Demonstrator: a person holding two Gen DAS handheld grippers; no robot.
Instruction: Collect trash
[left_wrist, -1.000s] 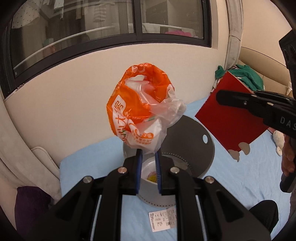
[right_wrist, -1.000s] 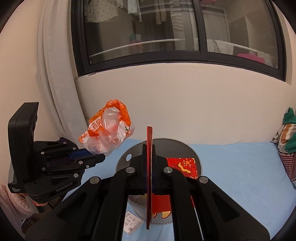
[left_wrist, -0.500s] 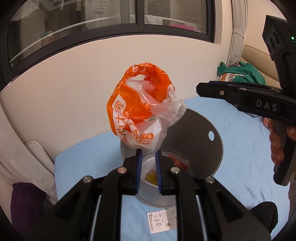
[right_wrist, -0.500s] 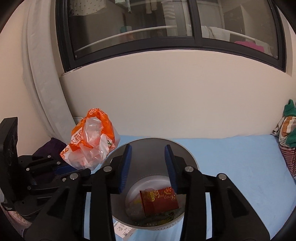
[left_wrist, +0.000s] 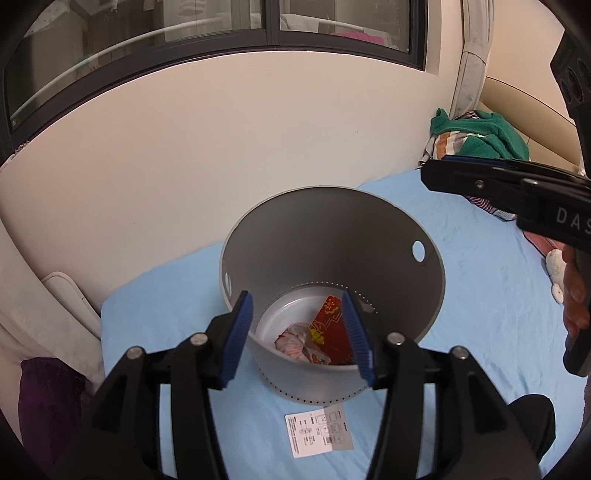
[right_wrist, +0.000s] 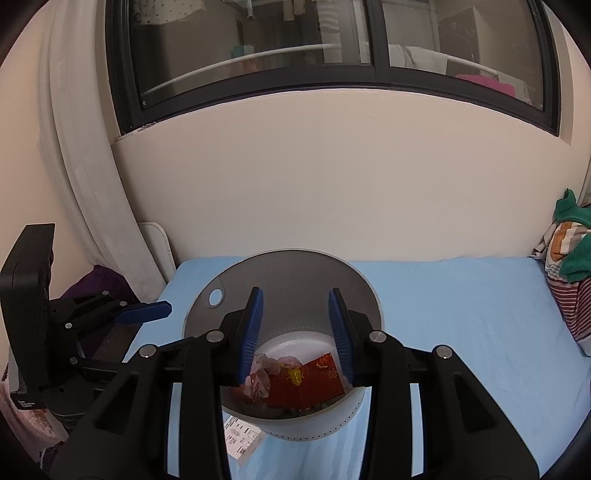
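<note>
Trash lies in the grey bin (left_wrist: 332, 236), which stands on the blue bed sheet (left_wrist: 480, 295): red packet (left_wrist: 330, 328) beside crumpled orange-and-white plastic bag (left_wrist: 299, 341). Left view alone shows a hand (left_wrist: 576, 295) gripping the right tongs' handle, and the white label (left_wrist: 319, 430) in full on the sheet before the bin. Right view alone shows the left tongs from the side, near the bin's rim hole. Clothes pile (right_wrist: 569, 251) at far right; purple cloth (left_wrist: 48, 398) off the bed's left edge. Bin wall hides part of the contents. Left tongs (left_wrist: 302, 334) spread wide, empty, over the bin. Right tongs (right_wrist: 295, 332) likewise wide, empty, above the bin mouth.
</note>
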